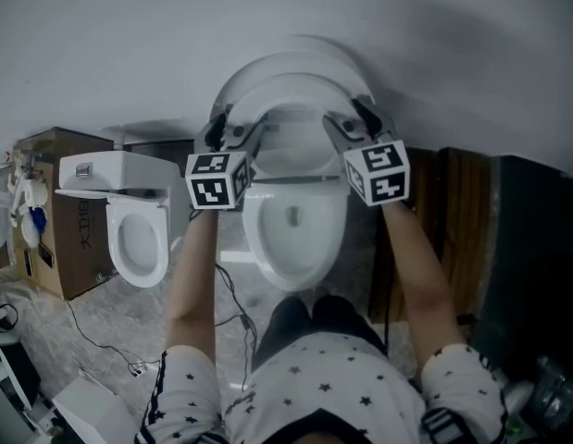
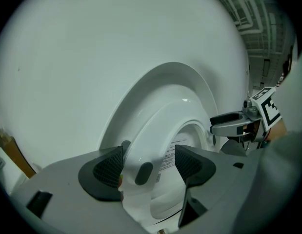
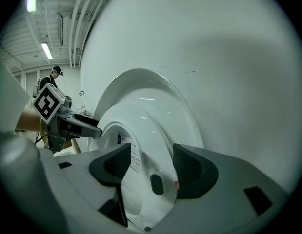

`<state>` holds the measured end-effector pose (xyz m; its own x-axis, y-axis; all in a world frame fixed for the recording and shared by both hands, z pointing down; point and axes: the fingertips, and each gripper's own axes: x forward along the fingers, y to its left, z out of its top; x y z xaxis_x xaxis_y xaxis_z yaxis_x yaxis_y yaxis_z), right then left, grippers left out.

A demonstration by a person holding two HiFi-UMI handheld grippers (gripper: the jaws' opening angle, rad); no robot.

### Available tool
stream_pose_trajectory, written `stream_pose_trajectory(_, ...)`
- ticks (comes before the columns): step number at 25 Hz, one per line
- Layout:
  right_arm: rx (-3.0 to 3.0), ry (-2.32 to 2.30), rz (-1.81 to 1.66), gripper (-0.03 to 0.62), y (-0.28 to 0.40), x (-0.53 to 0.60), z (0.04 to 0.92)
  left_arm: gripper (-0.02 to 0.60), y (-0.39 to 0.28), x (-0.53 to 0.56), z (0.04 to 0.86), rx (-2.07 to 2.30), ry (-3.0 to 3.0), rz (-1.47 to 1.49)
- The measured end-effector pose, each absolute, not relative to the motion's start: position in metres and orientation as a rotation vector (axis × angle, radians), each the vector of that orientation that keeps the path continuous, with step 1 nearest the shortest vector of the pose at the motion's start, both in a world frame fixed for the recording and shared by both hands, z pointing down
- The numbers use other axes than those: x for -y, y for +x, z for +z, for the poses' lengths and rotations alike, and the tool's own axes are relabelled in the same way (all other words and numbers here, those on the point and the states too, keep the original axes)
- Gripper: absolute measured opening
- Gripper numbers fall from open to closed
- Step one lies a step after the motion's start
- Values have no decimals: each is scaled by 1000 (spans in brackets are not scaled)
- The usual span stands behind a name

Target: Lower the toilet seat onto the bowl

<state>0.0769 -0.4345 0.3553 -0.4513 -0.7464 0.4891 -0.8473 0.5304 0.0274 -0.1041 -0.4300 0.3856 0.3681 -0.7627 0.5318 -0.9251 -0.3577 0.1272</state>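
Observation:
The white toilet seat (image 1: 267,95) stands raised against its lid (image 1: 295,58), above the open bowl (image 1: 295,239). My left gripper (image 1: 232,137) straddles the seat's left rim (image 2: 151,130), and its pads stand wide with the rim between them. The left pad sits close to the rim and the other pad is apart from it. My right gripper (image 1: 351,123) straddles the seat's right rim (image 3: 136,121) in the same way, with a gap at the inner pad. A dark rubber bumper (image 2: 143,173) on the seat shows between each pair of jaws.
A second white toilet (image 1: 138,229) stands to the left, in front of a cardboard box (image 1: 55,220). Dark wooden panels (image 1: 462,220) rise on the right. Cables (image 1: 101,340) trail over the grey floor. A plain wall is behind the lid. A person (image 3: 50,79) stands far off.

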Motion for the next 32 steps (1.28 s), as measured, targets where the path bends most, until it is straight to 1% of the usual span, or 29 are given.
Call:
stream_pose_trajectory(7,2310,1291,314,261,75,438,358,321,-107,432,390,1473,2235,565)
stream_pose_trajectory(12,2316,1271,327,261,75,436,357,321,-106,430,385,1456,2211,490)
stream_pose_trajectory(32,2345,1314,377,259,81,413,352,321,-105,407,379,1452,2210,452)
